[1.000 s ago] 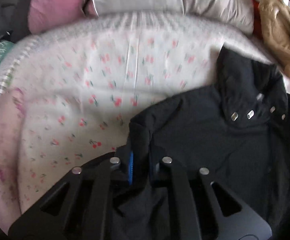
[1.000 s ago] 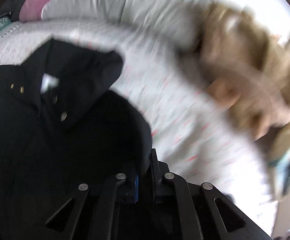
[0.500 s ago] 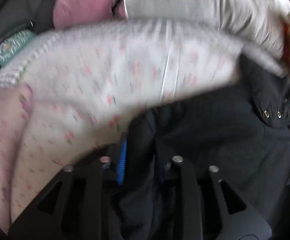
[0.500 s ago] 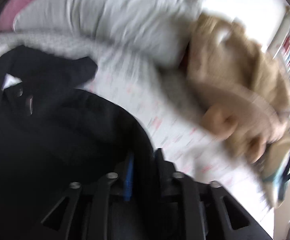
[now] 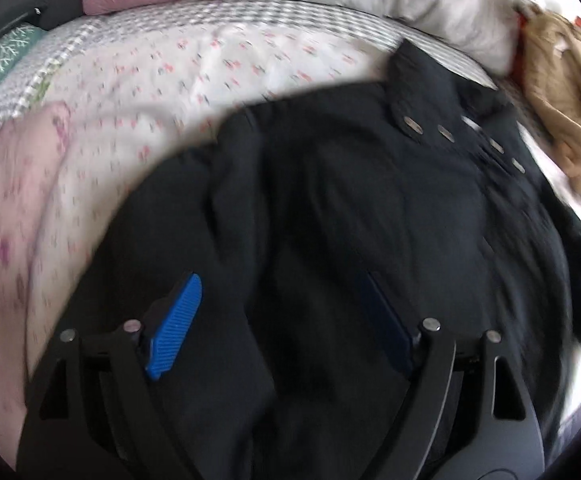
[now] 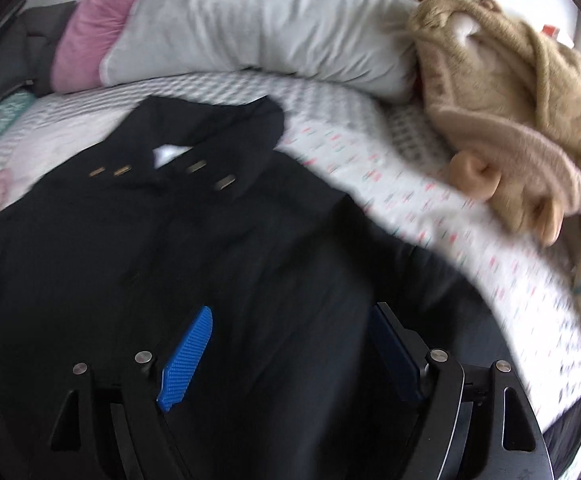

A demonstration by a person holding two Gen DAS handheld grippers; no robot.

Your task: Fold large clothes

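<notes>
A black coat (image 5: 330,208) lies spread collar-up on the bed (image 5: 138,92) below the grey pillow (image 6: 250,20), no fold yet visible, as the left gripper (image 5: 286,312) and right gripper (image 6: 290,340) open over it, gripping nothing.

The coat's (image 5: 330,200) lower part is hidden behind the gripper frames in both views. Its right side and the sheet's (image 6: 430,216) print are smeared by motion blur.
</notes>
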